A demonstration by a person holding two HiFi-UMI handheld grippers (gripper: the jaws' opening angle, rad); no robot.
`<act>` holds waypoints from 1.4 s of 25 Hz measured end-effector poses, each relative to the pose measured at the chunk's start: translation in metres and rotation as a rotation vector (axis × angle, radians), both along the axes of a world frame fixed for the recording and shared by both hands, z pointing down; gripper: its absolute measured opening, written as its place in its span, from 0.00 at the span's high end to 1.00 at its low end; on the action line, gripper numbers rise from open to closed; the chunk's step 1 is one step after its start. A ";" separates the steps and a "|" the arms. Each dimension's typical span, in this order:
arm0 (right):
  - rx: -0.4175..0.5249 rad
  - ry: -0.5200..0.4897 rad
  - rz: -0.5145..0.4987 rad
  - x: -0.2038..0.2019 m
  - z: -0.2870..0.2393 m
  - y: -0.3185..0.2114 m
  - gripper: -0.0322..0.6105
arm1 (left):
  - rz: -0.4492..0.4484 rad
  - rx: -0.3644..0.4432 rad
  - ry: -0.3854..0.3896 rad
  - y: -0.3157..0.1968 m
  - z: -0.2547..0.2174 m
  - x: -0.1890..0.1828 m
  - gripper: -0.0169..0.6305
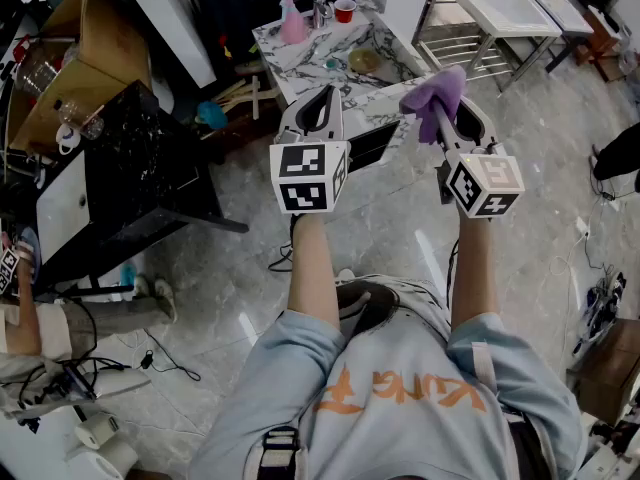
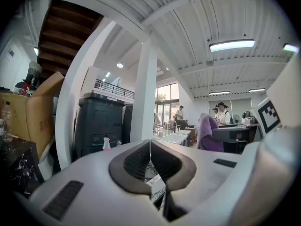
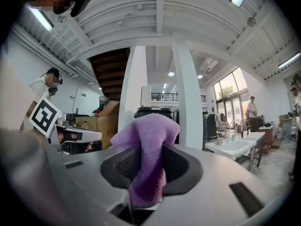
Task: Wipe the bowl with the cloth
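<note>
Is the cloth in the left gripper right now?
No, the purple cloth is pinched in the right gripper, while the left gripper has its fingers shut on nothing.

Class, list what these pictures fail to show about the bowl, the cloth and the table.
The bowl: head view, too small and far to tell clean or dirty.
The cloth: right gripper view, lower end hidden between the jaws.
The table: head view, near part hidden behind the left gripper.

Orange print (image 1: 410, 393) on the person's light shirt (image 1: 400, 448), upside down, possibly reading "kung", nothing else legible
</note>
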State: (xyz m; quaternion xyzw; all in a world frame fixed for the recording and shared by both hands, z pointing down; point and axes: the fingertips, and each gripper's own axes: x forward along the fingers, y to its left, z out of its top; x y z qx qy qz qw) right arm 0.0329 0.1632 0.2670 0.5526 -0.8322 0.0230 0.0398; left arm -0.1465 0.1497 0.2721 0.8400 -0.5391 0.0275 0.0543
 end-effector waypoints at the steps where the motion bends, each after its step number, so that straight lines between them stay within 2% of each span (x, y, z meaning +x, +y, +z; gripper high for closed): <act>1: 0.000 0.000 -0.003 -0.002 0.000 -0.002 0.75 | -0.001 0.001 0.001 -0.002 0.000 -0.002 0.94; 12: 0.024 -0.019 0.003 -0.013 -0.005 -0.018 0.75 | 0.005 -0.002 0.001 -0.017 0.003 -0.012 0.94; 14: 0.013 0.010 0.021 -0.012 -0.001 -0.020 0.75 | 0.002 -0.004 0.010 -0.021 0.004 -0.014 0.94; 21: 0.009 0.050 0.066 0.010 -0.003 -0.021 0.75 | 0.029 -0.003 0.038 -0.031 0.005 -0.001 0.94; 26: 0.006 0.040 0.097 0.029 -0.005 -0.027 0.75 | 0.064 0.000 0.021 -0.035 0.004 0.017 0.94; 35: 0.009 -0.006 0.043 0.011 0.011 -0.084 0.75 | -0.041 -0.021 -0.009 -0.069 0.018 -0.016 0.94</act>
